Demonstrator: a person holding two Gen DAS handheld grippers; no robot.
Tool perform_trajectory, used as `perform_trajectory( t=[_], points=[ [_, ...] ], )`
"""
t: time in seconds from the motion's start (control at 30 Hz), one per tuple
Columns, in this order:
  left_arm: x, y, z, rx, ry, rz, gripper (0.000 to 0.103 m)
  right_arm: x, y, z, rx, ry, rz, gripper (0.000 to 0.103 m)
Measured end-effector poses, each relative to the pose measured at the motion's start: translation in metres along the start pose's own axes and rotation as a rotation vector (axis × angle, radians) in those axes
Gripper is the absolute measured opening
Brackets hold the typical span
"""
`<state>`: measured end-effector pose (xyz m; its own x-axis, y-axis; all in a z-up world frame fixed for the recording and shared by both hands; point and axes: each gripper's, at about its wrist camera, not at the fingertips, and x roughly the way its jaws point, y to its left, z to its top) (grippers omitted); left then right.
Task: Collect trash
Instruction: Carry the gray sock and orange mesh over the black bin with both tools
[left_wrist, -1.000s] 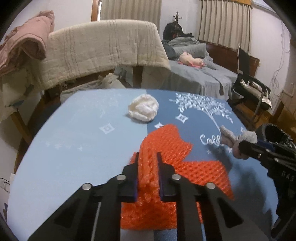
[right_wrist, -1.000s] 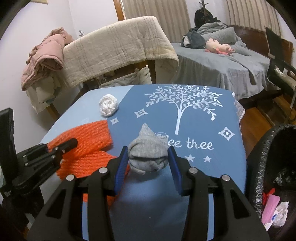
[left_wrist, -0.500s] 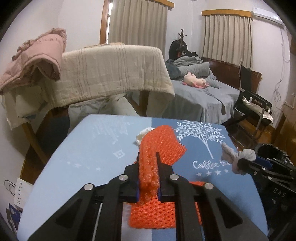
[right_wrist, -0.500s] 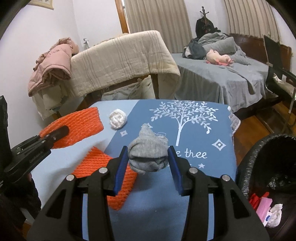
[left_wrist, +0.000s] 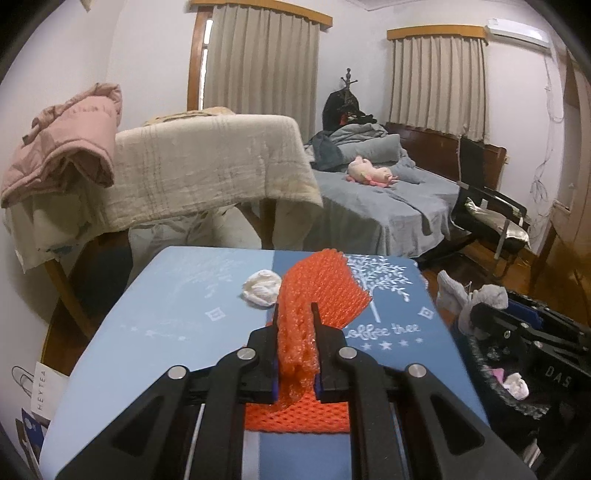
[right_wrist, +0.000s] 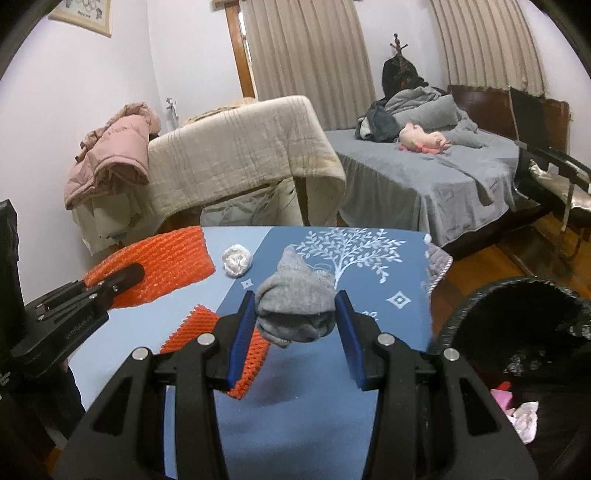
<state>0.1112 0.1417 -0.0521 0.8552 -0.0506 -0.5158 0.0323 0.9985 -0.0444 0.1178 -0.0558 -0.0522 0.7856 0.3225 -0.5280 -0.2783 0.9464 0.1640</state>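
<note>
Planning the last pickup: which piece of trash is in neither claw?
The white wad, lying on the table. The orange mesh and grey sock are each gripped.

Paper ball (left_wrist: 261, 288) on table (left_wrist: 155, 325), bin (right_wrist: 517, 332) at right.

The left gripper (left_wrist: 294, 328) is tilted downward, its jaws nearly together and pinching. The right gripper (right_wrist: 295, 314), also tilted downward, grips with its jaws partly apart
</note>
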Motion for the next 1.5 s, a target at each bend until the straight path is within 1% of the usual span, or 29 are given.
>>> perform_trajectory(
  t=[0.37, 0.73, 1.13, 1.5],
  points=[
    [-0.020, -0.045, 0.000, 0.024, -0.021, -0.056, 0.012, -0.047, -0.026, -0.002, 0.017, -0.058, -0.049, 0.042],
    [-0.037, -0.096, 0.008, 0.075, -0.049, -0.124, 0.012, -0.091, -0.055, -0.005, 0.026, -0.111, -0.106, 0.042],
    [-0.042, -0.145, 0.010, 0.121, -0.062, -0.206, 0.012, -0.128, -0.092, -0.011, 0.056, -0.147, -0.188, 0.042],
    [-0.038, -0.191, 0.011, 0.165, -0.058, -0.286, 0.013, -0.150, -0.128, -0.023, 0.101, -0.159, -0.278, 0.042]
  ],
)
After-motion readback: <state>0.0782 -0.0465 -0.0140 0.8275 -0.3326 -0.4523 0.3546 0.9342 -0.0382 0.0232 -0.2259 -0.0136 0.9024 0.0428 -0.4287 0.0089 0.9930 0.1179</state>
